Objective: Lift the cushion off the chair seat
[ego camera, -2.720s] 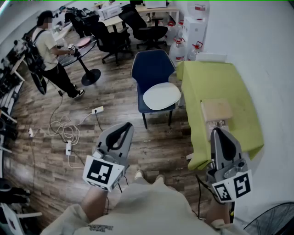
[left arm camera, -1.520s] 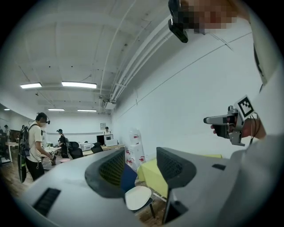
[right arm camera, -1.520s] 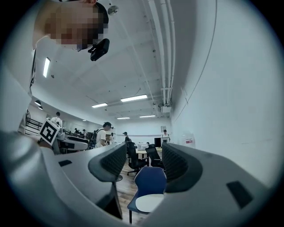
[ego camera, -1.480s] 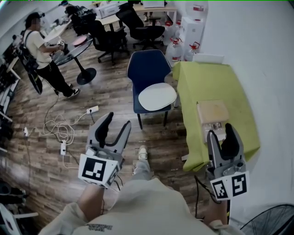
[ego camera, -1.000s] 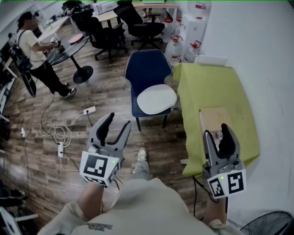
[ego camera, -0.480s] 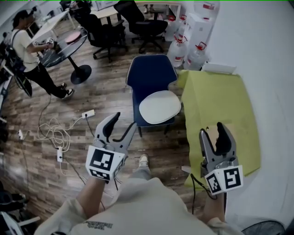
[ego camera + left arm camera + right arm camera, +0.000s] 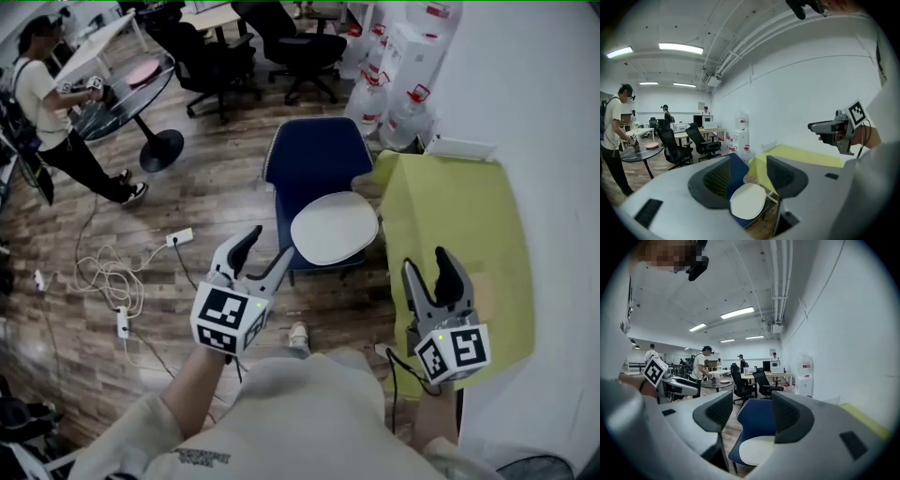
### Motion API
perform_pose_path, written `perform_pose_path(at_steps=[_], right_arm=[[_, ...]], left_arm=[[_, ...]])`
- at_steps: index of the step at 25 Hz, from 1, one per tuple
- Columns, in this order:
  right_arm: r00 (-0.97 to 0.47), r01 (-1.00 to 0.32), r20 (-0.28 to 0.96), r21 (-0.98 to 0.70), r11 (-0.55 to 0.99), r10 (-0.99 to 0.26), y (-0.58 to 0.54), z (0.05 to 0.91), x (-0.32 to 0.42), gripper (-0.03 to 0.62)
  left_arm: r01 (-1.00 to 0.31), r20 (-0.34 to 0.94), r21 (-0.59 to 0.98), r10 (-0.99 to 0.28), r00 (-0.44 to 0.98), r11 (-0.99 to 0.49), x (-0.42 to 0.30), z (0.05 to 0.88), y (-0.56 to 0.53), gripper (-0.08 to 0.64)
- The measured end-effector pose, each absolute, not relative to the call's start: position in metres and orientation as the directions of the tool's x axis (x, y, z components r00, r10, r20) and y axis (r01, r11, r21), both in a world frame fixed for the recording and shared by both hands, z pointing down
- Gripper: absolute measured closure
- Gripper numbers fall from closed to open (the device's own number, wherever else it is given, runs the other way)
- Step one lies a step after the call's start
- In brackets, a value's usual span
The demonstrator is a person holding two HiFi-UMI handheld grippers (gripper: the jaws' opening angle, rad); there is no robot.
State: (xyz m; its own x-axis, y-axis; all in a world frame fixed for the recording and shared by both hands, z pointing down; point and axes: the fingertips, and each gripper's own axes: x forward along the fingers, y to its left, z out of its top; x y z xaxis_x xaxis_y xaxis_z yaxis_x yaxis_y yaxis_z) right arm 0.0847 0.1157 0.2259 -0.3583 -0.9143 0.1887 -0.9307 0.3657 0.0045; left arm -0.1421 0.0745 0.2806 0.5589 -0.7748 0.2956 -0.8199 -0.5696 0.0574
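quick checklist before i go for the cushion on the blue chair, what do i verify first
1. The cushion lies flat on the blue chair seat, nothing on top: ok.
2. The left claw is empty, jaws apart and just been opening: ok.
3. The right claw is empty, jaws apart: ok.
4. Both claws at the cushion's rim: not ok, both are short of the chair.
5. Room for a claw between the cushion and the green-covered table: cannot tell.

No text or number is legible — the shirt print [image 7: 202, 458] is too blurred.
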Motion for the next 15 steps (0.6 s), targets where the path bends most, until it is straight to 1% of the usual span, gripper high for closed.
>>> perform_pose_path(at_steps=[6,15], right_arm=[[-0.382,-0.92,0.26,-0.023,0.39,-0.887,0.084,0.256,0.069,0.337],[-0.389,-0.919,0.355,-0.089,0.383,-0.85,0.026,0.309,0.091,0.331]], left_arm=[[-0.837,0.311,0.081,-0.784,0.537,-0.541,-0.157,0.297,0.049,0.328],[-0.866,0.394,0.088,-0.782,0.484,-0.492,-0.15,0.334,0.005,0.324]])
